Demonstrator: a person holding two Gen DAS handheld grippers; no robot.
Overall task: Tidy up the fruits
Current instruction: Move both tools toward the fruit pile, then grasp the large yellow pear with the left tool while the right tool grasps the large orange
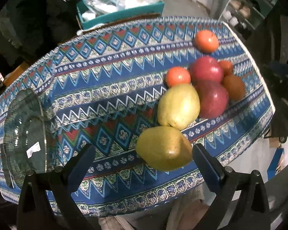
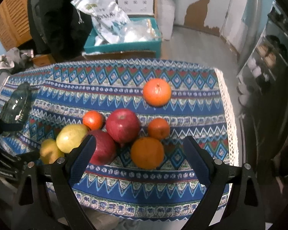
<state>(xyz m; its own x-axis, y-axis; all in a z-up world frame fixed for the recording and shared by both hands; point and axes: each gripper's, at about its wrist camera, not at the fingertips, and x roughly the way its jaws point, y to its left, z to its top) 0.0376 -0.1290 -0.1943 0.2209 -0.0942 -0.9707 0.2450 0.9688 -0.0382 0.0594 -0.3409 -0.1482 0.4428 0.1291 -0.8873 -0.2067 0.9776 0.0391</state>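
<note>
The left hand-held gripper (image 1: 144,164) is hovering with its fingers spread wide, the nearest pear (image 1: 164,148) lying just ahead, nearer the right finger, its long axis running across the gap. The glass bowl (image 1: 25,132) is sitting well left of that pear on the table (image 1: 105,88). The right hand-held gripper (image 2: 139,157), likewise spread and empty, is facing an orange (image 2: 147,152) further right of the pear.
</note>
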